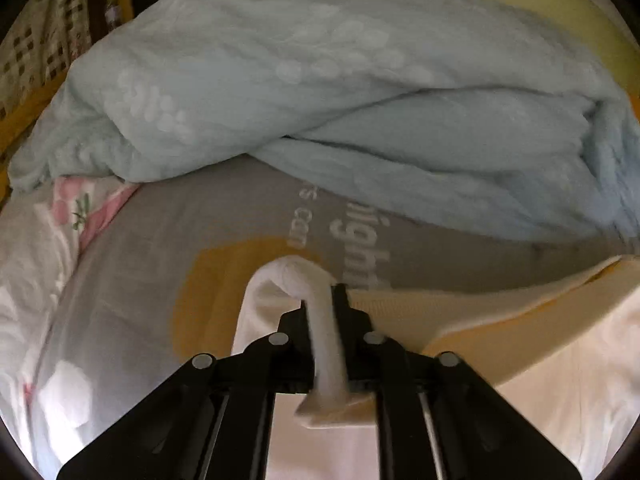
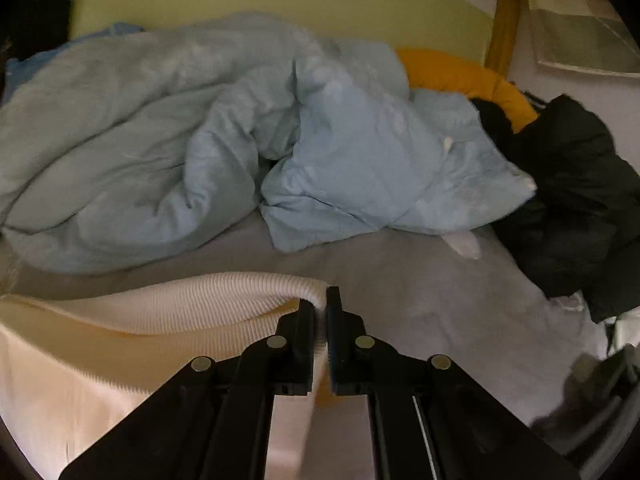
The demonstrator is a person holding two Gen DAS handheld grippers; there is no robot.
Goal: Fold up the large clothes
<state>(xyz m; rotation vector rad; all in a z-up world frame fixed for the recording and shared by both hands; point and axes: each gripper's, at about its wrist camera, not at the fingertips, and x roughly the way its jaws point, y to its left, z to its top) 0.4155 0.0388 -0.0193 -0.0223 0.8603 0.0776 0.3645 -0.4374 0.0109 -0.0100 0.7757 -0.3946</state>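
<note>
A cream-white ribbed garment [image 1: 500, 320] lies on the grey bed sheet [image 1: 160, 248]. In the left wrist view my left gripper [image 1: 322, 300] is shut on a bunched corner of the garment, with white cloth looping over the left finger and running back between the jaws. In the right wrist view my right gripper [image 2: 320, 300] is shut on the ribbed hem of the same garment [image 2: 180, 304], which stretches off to the left. Both grippers point down at the bed. The rest of the garment hangs below the fingers, partly hidden.
A crumpled light-blue duvet [image 2: 200, 140] fills the far side of the bed. A dark jacket [image 2: 572, 200] and a mustard-yellow cushion [image 2: 460, 72] lie at the right. A white floral cloth [image 1: 48, 248] sits at the left. The sheet carries a yellow patch and printed letters [image 1: 360, 240].
</note>
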